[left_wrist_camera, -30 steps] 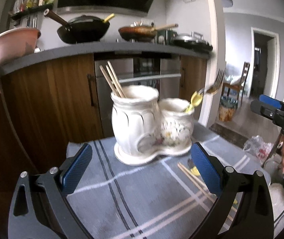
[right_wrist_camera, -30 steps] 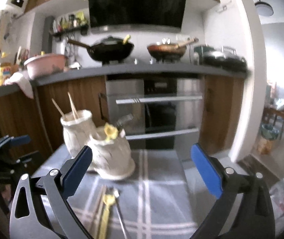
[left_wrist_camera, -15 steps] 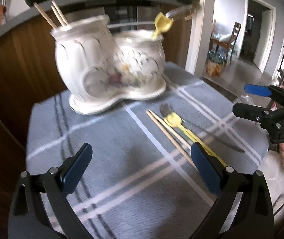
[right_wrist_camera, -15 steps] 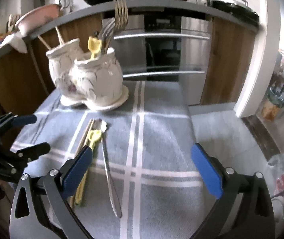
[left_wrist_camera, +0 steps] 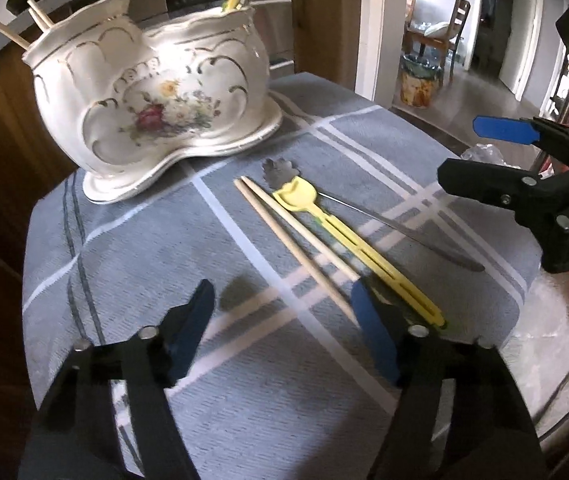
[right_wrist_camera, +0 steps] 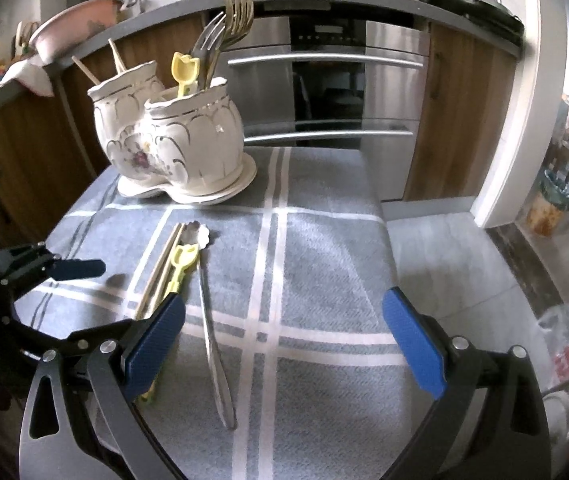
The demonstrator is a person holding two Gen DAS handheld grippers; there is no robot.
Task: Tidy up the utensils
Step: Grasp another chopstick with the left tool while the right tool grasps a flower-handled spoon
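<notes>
Left gripper (left_wrist_camera: 282, 320) closing around chopsticks (left_wrist_camera: 284, 236), not yet gripping; right gripper (right_wrist_camera: 284, 344) wide apart, empty.

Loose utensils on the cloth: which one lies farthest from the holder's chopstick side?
The metal spoon, outermost of the row; the chopsticks and yellow utensil lie beside it.

Chopsticks (left_wrist_camera: 296, 240), yellow utensil (left_wrist_camera: 348, 240), spoon (right_wrist_camera: 212, 320) lie side by side

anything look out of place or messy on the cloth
Yes: a pair of chopsticks, a yellow utensil and a metal spoon lie loose on the grey cloth, outside the ceramic holder. Nothing is spilled or broken.
</notes>
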